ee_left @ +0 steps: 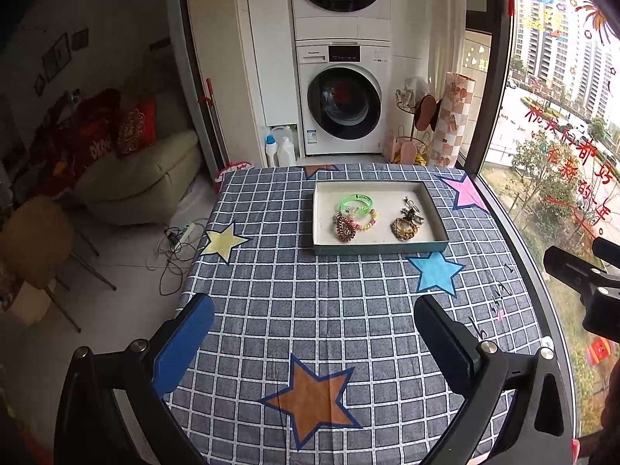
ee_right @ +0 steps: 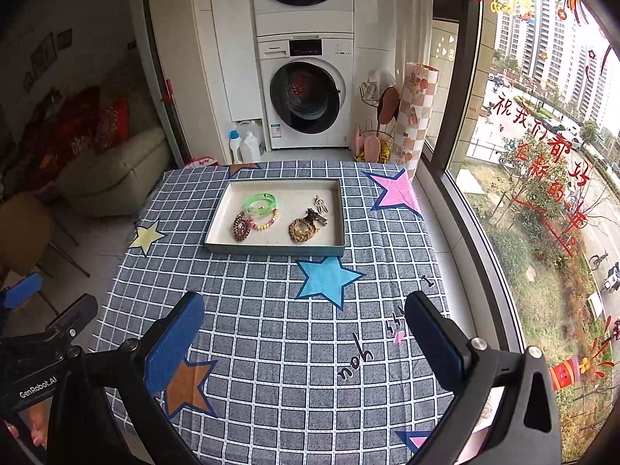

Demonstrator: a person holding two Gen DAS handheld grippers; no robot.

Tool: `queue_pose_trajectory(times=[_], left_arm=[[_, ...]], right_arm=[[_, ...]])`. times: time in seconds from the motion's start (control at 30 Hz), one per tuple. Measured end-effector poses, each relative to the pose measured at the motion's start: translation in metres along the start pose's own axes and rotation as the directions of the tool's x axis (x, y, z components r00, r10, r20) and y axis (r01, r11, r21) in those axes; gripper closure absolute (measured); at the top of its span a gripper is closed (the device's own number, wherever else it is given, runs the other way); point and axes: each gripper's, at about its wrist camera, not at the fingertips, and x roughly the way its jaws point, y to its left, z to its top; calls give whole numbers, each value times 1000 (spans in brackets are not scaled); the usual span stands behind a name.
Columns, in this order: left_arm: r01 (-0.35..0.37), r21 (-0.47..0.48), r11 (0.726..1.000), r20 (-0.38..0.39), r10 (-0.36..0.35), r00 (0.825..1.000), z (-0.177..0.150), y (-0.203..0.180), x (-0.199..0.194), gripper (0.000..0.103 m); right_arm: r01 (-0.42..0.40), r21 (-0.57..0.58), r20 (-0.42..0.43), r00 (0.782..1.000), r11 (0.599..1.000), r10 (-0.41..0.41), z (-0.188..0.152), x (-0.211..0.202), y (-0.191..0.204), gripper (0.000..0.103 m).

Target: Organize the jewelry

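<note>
A shallow white tray (ee_left: 321,213) (ee_right: 224,217) with a teal rim stands at the far middle of the checked tablecloth. In it lie a green bangle (ee_left: 356,202) (ee_right: 260,202), a pastel bead bracelet (ee_left: 368,223) (ee_right: 269,221), a brown chain bracelet (ee_left: 343,228) (ee_right: 241,228), a gold chain bracelet (ee_left: 405,228) (ee_right: 301,230) and dark metal charms (ee_left: 411,209) (ee_right: 317,215). My left gripper (ee_left: 314,335) is open and empty over the near table. My right gripper (ee_right: 304,329) is open and empty, also short of the tray.
The tablecloth (ee_left: 310,310) has coloured stars. A window (ee_right: 542,155) runs along the table's right edge. A washer (ee_left: 343,104), bottles and a rack stand beyond the far edge; a sofa (ee_left: 135,178) and chair are left.
</note>
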Motion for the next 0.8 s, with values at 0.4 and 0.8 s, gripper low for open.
queue_pose_trajectory(times=[0.4, 0.8], left_arm=[[-10, 5, 1000, 55, 10, 998, 12, -2, -16, 0], [-13, 0, 1000, 75, 13, 997, 22, -6, -18, 0]], right_arm=[[15, 7, 51, 999, 1000, -16, 9, -20, -2, 0], [8, 5, 71, 997, 1000, -8, 19, -22, -2, 0]])
